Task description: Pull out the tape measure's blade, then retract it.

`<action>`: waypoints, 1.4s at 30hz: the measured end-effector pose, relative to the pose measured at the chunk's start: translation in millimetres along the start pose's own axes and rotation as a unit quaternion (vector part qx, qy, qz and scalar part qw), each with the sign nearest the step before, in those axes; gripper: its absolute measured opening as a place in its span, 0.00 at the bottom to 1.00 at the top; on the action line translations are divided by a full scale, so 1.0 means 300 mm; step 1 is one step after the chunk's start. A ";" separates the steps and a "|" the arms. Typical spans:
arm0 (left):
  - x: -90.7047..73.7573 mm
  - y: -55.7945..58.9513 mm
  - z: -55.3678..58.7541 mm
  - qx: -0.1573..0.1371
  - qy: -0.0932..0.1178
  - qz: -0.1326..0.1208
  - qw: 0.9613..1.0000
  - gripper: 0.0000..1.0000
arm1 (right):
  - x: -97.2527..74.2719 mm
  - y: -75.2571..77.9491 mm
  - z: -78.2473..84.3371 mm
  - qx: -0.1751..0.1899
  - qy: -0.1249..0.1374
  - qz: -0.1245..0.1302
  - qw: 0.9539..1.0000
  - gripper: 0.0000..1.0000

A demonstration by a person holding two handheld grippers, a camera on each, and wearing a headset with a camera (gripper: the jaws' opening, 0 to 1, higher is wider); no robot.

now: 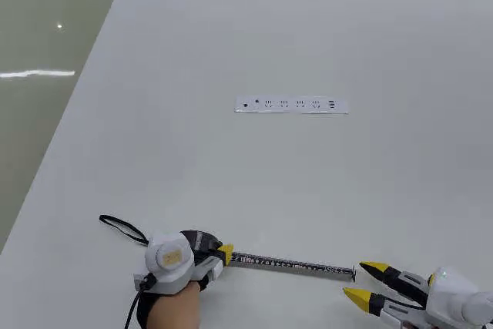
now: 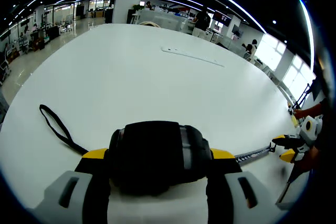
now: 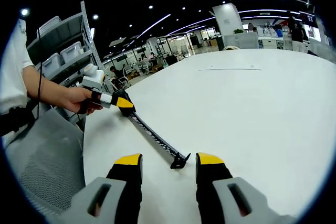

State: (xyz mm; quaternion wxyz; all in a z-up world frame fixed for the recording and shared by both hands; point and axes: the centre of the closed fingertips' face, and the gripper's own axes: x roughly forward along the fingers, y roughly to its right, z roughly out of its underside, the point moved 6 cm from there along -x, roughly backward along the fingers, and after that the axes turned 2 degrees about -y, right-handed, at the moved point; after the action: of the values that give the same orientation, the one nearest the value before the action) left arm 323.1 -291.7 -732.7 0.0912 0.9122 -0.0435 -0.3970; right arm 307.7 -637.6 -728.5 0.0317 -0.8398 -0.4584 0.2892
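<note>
L gripper (image 2: 158, 155) clamped on tape measure (image 1: 202, 242), R gripper (image 3: 169, 159) jaws apart, both low

The left tongs (image 1: 223, 256) and right tongs (image 1: 363, 281) share white bodies, black jaws and yellow tips. A black cable (image 1: 135, 302) trails from the left one. The person wears a white short sleeve (image 3: 13, 61).

White counter (image 1: 231, 175), with a white power strip (image 1: 291, 105) lying flat out in the middle. Down at the near edge the tape measure (image 2: 155, 150) has its blade (image 1: 293, 266) stretched flat along the surface, and a black strap (image 1: 122, 226) loops loose off to the left.
</note>
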 end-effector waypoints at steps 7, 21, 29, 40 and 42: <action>0.002 -0.001 0.001 0.000 0.000 0.000 1.000 0.73 | 0.015 0.009 0.002 0.002 -0.002 -0.001 1.000 0.39; 0.001 -0.001 0.002 0.001 0.001 0.000 1.000 0.73 | 0.029 0.026 0.018 0.004 -0.011 -0.007 1.000 0.37; 0.000 -0.002 0.001 0.002 0.002 0.001 1.000 0.73 | 0.031 0.026 0.016 0.004 -0.010 -0.012 1.000 0.34; 0.001 -0.002 0.002 0.003 0.001 0.001 1.000 0.73 | 0.042 0.040 0.027 0.010 -0.010 -0.022 1.000 0.27; 0.001 -0.002 0.002 0.004 0.001 0.001 1.000 0.73 | 0.043 0.036 0.027 0.013 -0.008 -0.025 1.000 0.27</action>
State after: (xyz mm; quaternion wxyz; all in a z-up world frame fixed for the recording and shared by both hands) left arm 322.9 -291.3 -733.6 0.0884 0.9131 -0.0459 -0.3954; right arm 317.1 -635.3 -744.6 0.0455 -0.8254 -0.4755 0.3010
